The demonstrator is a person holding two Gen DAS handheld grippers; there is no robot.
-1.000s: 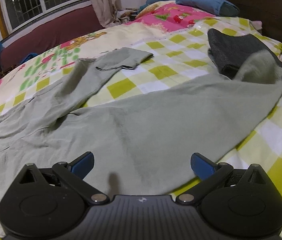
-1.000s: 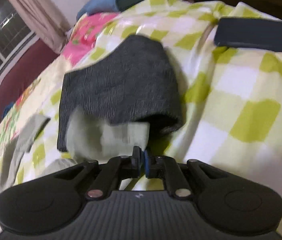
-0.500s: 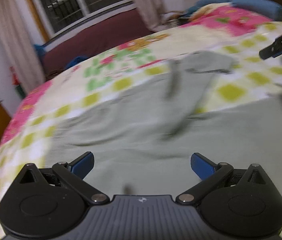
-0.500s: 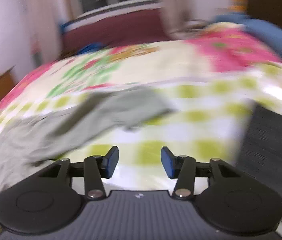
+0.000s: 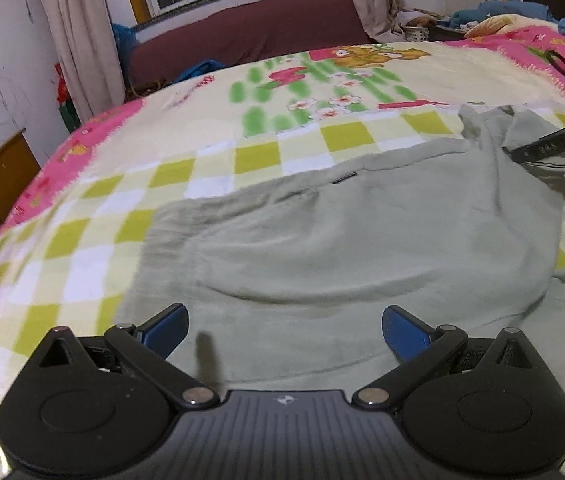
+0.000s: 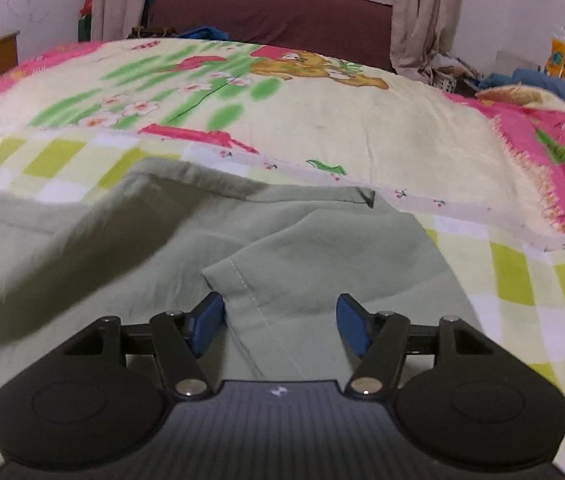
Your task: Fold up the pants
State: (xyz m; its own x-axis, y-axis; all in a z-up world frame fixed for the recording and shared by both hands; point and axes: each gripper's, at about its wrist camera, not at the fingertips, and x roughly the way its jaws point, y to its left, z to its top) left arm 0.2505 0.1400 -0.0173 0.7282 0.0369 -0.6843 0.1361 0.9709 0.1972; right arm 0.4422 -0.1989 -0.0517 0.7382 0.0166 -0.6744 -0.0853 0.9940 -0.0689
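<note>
The pale green pants [image 5: 322,248] are spread on the checked bedspread [image 5: 94,216] under both grippers. The left gripper [image 5: 284,332] is held wide open, empty. The right gripper [image 6: 280,326] has just been opening, a stitched hem [image 6: 250,280] lying loose between its jaws. A maroon sofa [image 6: 274,16] is seen beyond.

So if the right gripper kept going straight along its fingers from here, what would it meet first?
Most likely the green pants: a stitched hem edge lies right between the open fingers of the right gripper, whose jaws have just been opening. Depth is hard to judge, but nothing else stands nearer.
</note>
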